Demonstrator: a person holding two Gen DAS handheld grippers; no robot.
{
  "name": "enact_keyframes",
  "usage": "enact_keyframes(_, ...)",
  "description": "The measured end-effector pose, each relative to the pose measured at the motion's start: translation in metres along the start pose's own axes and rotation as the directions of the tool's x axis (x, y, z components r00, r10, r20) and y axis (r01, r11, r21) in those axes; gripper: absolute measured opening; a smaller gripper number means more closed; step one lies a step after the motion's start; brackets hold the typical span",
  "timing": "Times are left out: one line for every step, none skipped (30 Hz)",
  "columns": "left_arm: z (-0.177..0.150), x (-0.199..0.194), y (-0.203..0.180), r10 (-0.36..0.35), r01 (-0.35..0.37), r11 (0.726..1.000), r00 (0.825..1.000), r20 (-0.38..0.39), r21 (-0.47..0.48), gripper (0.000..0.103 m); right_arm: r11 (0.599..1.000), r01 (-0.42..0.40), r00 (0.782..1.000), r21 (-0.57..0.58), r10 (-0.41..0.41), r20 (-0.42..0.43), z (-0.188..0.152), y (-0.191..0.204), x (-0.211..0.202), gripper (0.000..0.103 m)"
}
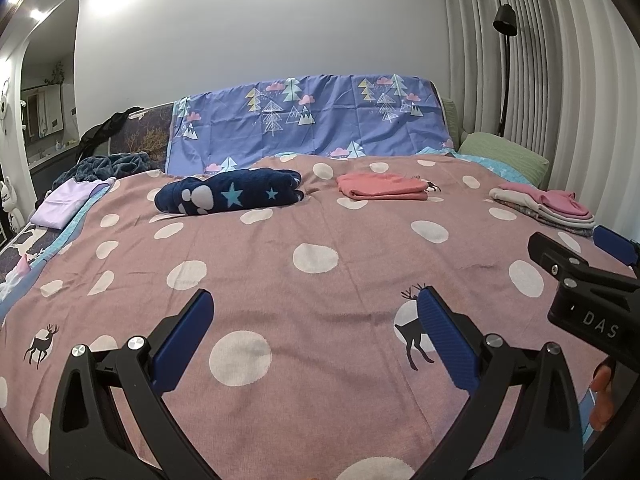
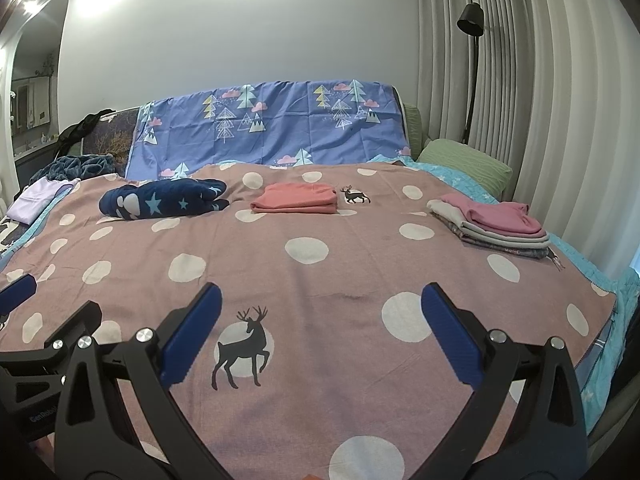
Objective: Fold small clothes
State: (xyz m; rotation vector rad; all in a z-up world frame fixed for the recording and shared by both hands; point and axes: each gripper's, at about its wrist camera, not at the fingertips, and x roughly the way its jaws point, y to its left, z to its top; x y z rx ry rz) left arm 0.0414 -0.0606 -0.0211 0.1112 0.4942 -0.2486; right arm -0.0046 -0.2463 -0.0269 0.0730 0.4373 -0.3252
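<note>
Left gripper (image 1: 316,312): jaws spread wide, nothing between them, held above the bedspread (image 1: 280,280). Right gripper (image 2: 320,306): also spread wide and empty, above a deer print (image 2: 242,350).

The right gripper's body shows at the right edge of the left wrist view, a fingertip (image 1: 602,376) below it. The left gripper's body shows at the left edge of the right wrist view.

Bedspread is pink with white dots, bare in the near half.

Clothes lie along the far side, well apart from both grippers:
- navy garment (image 2: 160,202) with stars, loosely bundled, far left of centre
- salmon garment (image 2: 298,199), folded flat, far centre, near the navy one but not touching
- stack (image 2: 496,222) of folded pieces, pink on top, far right
- lilac piece (image 2: 36,196) at the far left edge

Green pillow (image 2: 464,164) behind the stack. Blue tree-print sheet (image 2: 272,128) drapes the headboard. Black lamp (image 2: 470,20) against the curtains.
</note>
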Motion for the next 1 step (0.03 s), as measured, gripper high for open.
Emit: enact_keyframes(0.0000,-0.0001,0.0003,0.000,0.000,1.000,1.000,0.000,0.000,0.102,1.000,0.000,1.000,0.000,0.000,-0.001,-0.0001,0.0001,-0.0001,0.101)
